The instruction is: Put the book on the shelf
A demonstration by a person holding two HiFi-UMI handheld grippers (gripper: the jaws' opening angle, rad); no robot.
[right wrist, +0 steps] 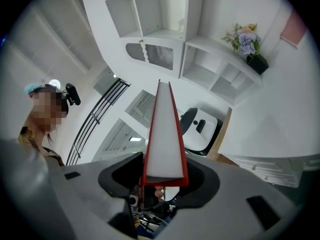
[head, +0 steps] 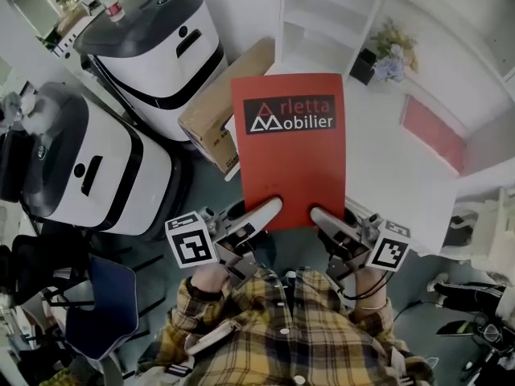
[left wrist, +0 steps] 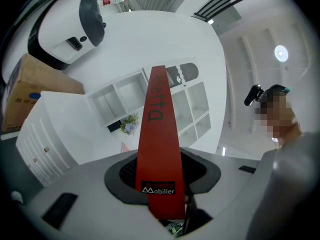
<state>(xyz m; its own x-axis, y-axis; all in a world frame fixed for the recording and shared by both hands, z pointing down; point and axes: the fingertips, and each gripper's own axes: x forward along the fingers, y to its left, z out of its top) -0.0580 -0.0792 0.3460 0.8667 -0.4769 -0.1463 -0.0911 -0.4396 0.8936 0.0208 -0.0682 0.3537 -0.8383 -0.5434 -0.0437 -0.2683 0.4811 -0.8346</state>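
One red book (head: 290, 147), cover up, is held level just short of the white shelf (head: 326, 10) and is in no compartment yet; I judge that it is lifted and that placing remains. The left gripper (head: 276, 205) and right gripper (head: 315, 213) each clamp the edge farthest from the shelf. Beside the shelf are one cardboard box (head: 221, 107), one flower pot (head: 386, 55) and two white machines (head: 161, 47).
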